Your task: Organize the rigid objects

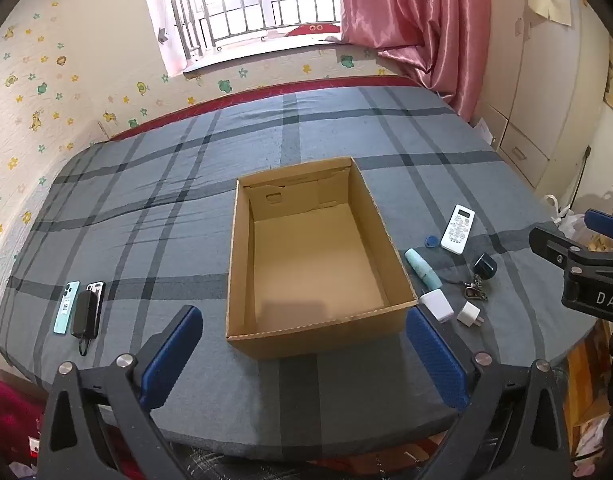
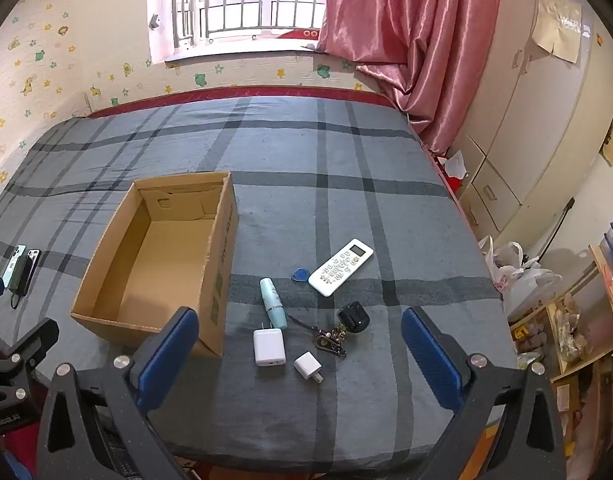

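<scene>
So both tongs are hanging off the near edge of the bed (image 2: 346,152) right now, spread wide and holding nothing. The left tongs (image 1: 304,356) are lined up pretty much dead on the cardboard box (image 1: 242,264), which sits open and bare inside, toward the near edge of the bed around the middle. The right tongs (image 2: 300,360) are looking straight at the little pile just right of the box.

That pile: a big white charger (image 2: 269,347) and a smaller white plug (image 2: 308,366) closest to the near edge, a mint green tube (image 2: 272,303) right beside the box wall, a bunch of keys (image 2: 332,340) with a black fob (image 2: 353,317), a blue tag (image 2: 300,274) and a white remote (image 2: 341,267) further back. Off by the left edge of the bed there are two phones (image 1: 68,307) side by side with a black power bank (image 1: 86,314) lying on top, cable dangling.

If I were doing it, I'd start with the big charger on the right side, since it's nearest and blocky. Come down across its short sides, squeeze square, not on the prongs. The mattress is soft so stuff will probably sink a bit, so go low before closing. The keys look like the annoying one, I'd grab the fob body and let the rest dangle.
</scene>
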The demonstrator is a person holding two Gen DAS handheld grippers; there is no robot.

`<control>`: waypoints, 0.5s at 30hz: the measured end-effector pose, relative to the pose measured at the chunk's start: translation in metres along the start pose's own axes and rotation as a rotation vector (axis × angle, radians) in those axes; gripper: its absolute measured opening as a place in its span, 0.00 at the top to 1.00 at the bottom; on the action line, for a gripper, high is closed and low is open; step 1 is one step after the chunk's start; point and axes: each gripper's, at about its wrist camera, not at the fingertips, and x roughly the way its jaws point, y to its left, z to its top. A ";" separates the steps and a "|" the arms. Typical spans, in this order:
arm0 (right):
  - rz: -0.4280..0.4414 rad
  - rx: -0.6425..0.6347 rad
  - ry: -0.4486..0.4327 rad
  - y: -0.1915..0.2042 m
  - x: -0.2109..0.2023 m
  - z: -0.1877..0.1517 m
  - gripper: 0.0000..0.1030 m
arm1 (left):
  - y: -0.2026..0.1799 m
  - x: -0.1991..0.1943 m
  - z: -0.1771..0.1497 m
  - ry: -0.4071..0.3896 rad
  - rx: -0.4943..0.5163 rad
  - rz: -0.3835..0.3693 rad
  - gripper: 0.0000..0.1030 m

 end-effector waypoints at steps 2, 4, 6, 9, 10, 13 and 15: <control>0.003 0.002 0.001 0.000 0.000 0.000 0.00 | 0.000 0.000 0.000 -0.005 -0.001 -0.001 0.00; 0.002 0.000 0.000 0.000 -0.001 -0.001 0.00 | 0.000 0.000 0.000 -0.004 -0.001 -0.001 0.00; 0.004 0.002 0.001 0.000 -0.001 -0.001 0.00 | 0.001 0.001 0.000 -0.005 -0.002 -0.001 0.00; 0.002 -0.001 0.001 0.000 0.000 0.001 0.00 | 0.003 0.003 -0.001 -0.002 -0.006 0.001 0.00; 0.002 0.000 0.001 -0.001 0.000 0.001 0.00 | 0.000 0.001 -0.001 -0.006 0.000 0.005 0.00; 0.004 0.001 0.001 -0.001 -0.001 0.001 0.00 | 0.000 0.001 -0.002 -0.008 0.000 0.005 0.00; 0.003 0.001 0.001 -0.001 -0.001 0.001 0.00 | -0.001 0.002 -0.003 -0.010 0.001 0.007 0.00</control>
